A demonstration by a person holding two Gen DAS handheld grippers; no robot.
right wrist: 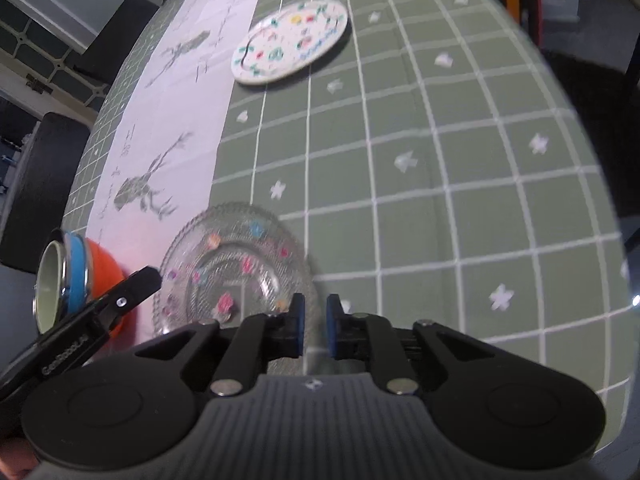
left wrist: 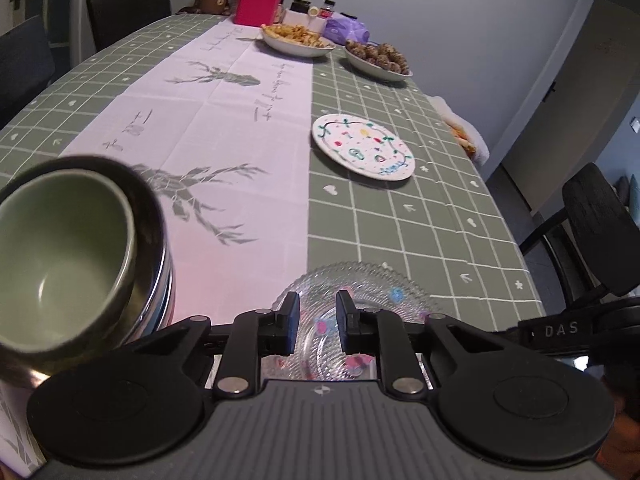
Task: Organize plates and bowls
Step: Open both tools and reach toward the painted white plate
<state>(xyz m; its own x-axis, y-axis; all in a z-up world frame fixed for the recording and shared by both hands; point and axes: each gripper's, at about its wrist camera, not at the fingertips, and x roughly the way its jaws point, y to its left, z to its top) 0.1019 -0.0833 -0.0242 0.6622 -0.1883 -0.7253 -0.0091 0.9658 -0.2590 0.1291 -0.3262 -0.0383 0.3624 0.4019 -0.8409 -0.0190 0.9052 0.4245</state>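
Observation:
A clear glass plate (left wrist: 372, 292) with coloured flower marks lies on the green tablecloth near the table's front edge; it also shows in the right wrist view (right wrist: 236, 264). My left gripper (left wrist: 318, 316) is open and empty just above its near rim. My right gripper (right wrist: 315, 326) is open with a narrow gap, at the plate's near right rim, not holding it. A white painted plate (left wrist: 362, 146) lies farther back, also seen in the right wrist view (right wrist: 290, 40). A stack of bowls with a green one on top (left wrist: 64, 256) stands at the left; it also shows in the right wrist view (right wrist: 68, 280).
Two dishes of food (left wrist: 298, 38) (left wrist: 378, 60), bottles and a pink box (left wrist: 256, 8) stand at the far end. Chairs stand at the left (left wrist: 128, 8) and right (left wrist: 596, 228). The table edge runs down the right side.

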